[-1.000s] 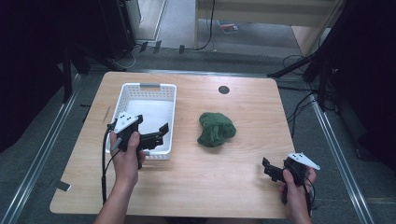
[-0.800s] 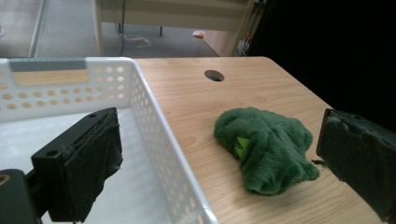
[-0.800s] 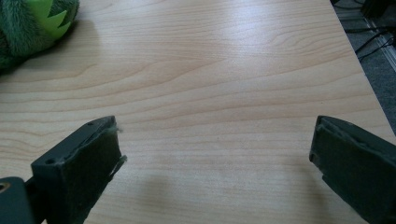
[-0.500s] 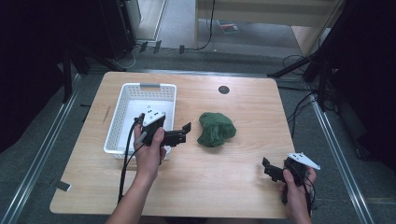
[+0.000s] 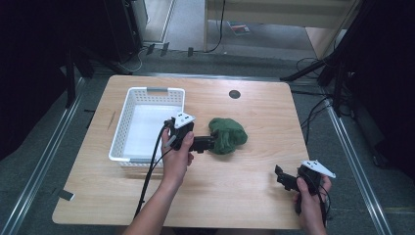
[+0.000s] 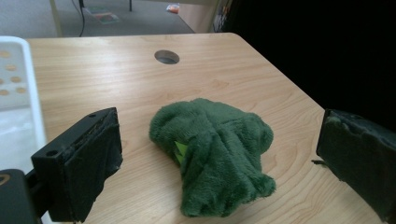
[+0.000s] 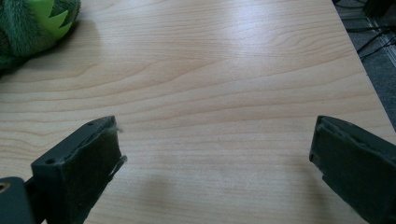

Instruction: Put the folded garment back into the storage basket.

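Note:
A green plush toy (image 5: 229,134) lies crumpled on the wooden table, right of a white plastic basket (image 5: 156,90). My left gripper (image 5: 208,143) is low at the toy's left edge and open. In the left gripper view the toy (image 6: 215,158), with a light green bit in its folds, lies just ahead between the two spread jaws of the left gripper (image 6: 219,140), and neither jaw touches it. My right gripper (image 5: 283,178) is held open near the table's front right. In the right gripper view the right gripper (image 7: 215,144) spans bare wood, with the toy (image 7: 28,21) far off at the upper left.
The basket (image 6: 18,88) looks empty and stands just left of my left hand. A round cable hole (image 5: 234,94) sits near the table's back edge. Metal rails and cables run on the floor beside the table.
My left gripper has moved to the right, from over the basket's right rim to the green toy's left edge. The right gripper has stayed in place.

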`<state>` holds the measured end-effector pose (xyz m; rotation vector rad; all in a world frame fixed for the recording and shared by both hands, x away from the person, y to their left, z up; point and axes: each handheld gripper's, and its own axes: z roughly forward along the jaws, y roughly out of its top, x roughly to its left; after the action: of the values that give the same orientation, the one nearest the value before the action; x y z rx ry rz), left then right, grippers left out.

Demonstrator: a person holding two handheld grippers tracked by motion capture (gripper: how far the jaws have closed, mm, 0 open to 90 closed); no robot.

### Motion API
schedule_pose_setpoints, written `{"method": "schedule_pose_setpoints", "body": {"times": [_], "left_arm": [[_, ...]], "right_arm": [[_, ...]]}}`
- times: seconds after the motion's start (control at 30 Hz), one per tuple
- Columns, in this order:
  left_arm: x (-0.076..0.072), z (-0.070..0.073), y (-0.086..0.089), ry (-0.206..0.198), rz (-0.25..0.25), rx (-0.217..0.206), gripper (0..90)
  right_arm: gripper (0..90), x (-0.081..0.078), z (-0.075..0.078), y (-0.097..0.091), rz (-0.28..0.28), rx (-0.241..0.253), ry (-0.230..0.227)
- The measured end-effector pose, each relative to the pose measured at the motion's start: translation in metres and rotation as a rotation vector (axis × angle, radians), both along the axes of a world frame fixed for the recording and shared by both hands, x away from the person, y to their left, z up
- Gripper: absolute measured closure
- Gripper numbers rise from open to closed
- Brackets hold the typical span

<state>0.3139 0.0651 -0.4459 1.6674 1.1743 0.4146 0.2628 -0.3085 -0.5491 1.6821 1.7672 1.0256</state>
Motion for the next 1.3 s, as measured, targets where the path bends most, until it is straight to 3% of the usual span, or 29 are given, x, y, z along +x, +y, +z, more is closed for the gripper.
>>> {"method": "schedule_pose_setpoints", "body": {"times": [0.73, 1.3], "left_arm": [[0.027, -0.038, -0.051, 0.085, -0.036, 0.09, 0.7], [0.046, -0.065, -0.075, 0.156, 0.006, 0.149, 0.0]], "right_arm": [[1.9, 0.0, 0.0, 0.0, 0.002, 0.007, 0.003], [1.9, 0.0, 0.0, 0.0, 0.01, 0.009, 0.003]]}}
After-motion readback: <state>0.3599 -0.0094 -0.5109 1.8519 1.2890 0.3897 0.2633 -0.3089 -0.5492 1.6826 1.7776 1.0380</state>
